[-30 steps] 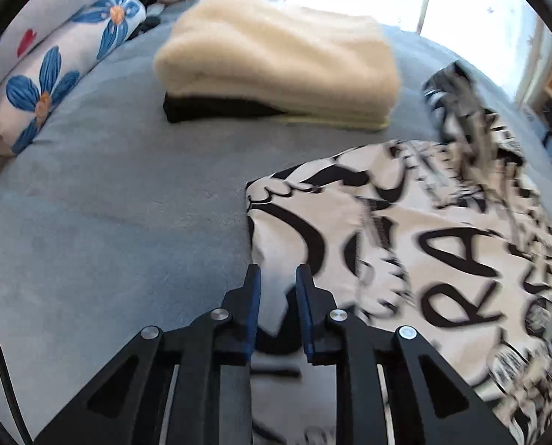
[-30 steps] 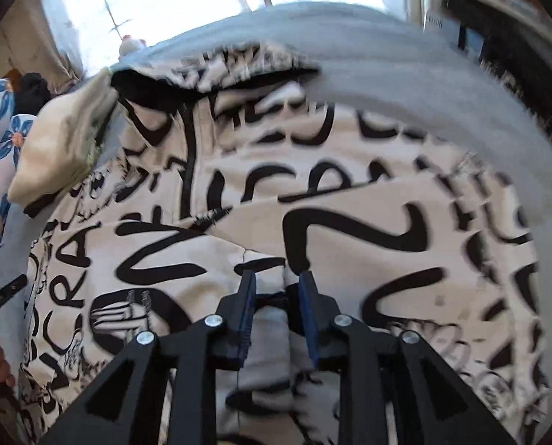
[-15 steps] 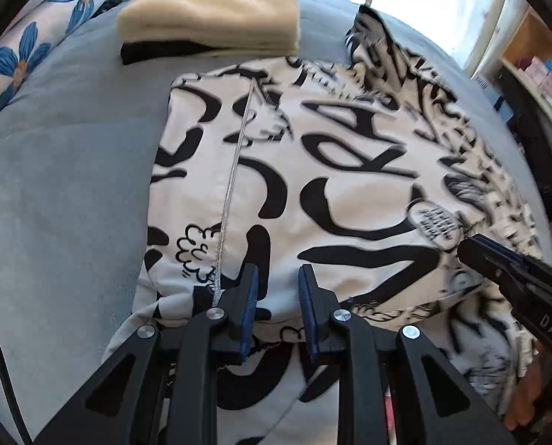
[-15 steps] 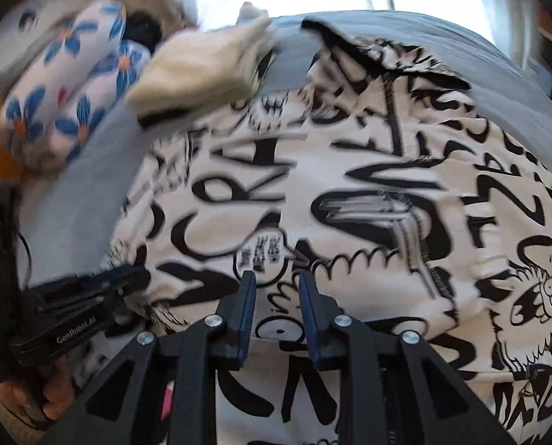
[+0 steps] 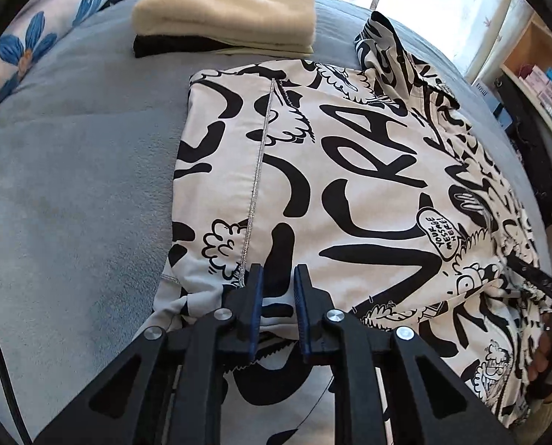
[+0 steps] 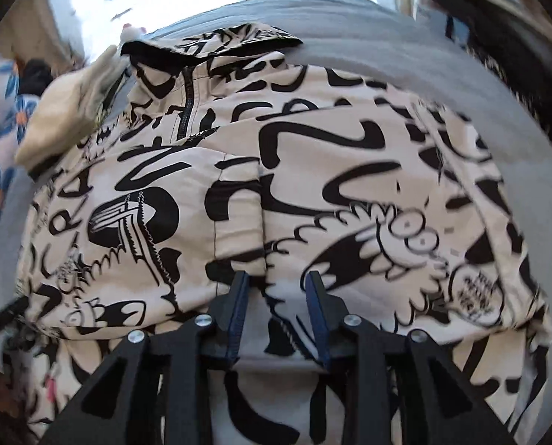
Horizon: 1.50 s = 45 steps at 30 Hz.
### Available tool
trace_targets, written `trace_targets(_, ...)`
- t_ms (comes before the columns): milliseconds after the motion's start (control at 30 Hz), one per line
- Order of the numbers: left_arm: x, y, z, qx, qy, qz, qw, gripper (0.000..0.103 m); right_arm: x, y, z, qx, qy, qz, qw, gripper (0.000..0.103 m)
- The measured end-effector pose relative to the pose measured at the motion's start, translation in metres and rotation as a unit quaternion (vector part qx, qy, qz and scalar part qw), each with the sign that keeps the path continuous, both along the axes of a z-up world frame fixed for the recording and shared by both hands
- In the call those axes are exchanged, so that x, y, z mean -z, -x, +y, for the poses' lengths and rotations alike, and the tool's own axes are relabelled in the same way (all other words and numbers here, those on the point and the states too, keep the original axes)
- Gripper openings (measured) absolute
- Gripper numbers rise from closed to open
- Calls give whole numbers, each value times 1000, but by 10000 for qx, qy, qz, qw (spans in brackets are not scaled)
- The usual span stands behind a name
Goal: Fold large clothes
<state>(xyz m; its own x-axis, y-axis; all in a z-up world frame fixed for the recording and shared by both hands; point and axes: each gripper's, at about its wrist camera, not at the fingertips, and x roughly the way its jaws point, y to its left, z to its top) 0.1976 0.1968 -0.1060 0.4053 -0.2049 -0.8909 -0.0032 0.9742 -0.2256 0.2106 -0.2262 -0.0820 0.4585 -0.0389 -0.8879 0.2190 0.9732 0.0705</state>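
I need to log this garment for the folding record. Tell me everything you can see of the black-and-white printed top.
The printed top is cream woven-looking cloth covered in black graffiti lettering and cartoon figures. It has a short dark zip at the neck and a stitched seam down one panel. It lies partly folded, mostly flat, on the grey-blue bed cover, its collar end raised, near a stack of folded clothes. Its near edge lies between the jaws of both grippers.

The printed hoodie (image 6: pixel 313 193) is motion-blurred in the right wrist view, its near hem hidden behind the gripper. In the left wrist view, the flowered pillow (image 5: pixel 42 33) is cut off by the picture's left edge, and the shelf items (image 5: pixel 546 85) are too small to identify.
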Motion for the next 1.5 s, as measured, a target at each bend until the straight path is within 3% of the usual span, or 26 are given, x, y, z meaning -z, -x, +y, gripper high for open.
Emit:
trace_targets(200, -19, 12, -12, 82, -241, -139, 9996, 37, -5, 12, 12, 93, -279, 84, 9995, 32)
trace_targets(267, -28, 18, -15, 72, -429, -226, 9988, 54, -8, 15, 17, 76, -246, 97, 9996, 32)
trace_targets(300, -33, 22, -16, 45, -542, -276, 9981, 56, -11, 16, 19, 70, -207, 87, 9997, 32)
trace_targets(467, -55, 40, -19, 1, -765, -506, 9958, 56, -21, 27, 26, 4, -358, 49, 9993, 41)
trace_targets(700, -78, 66, -21, -65, -723, -629, 9954, 56, -37, 48, 33, -8, -361, -45, 9993, 43)
trace_targets(833, -88, 83, -23, -42, -693, -681, 9953, 56, -48, 63, 36, -56, -294, -154, 9994, 58)
trace_targets(1500, -136, 168, -25, -20, -607, -1131, 9917, 58, -92, 148, 40, -197, -29, -618, 9979, 59)
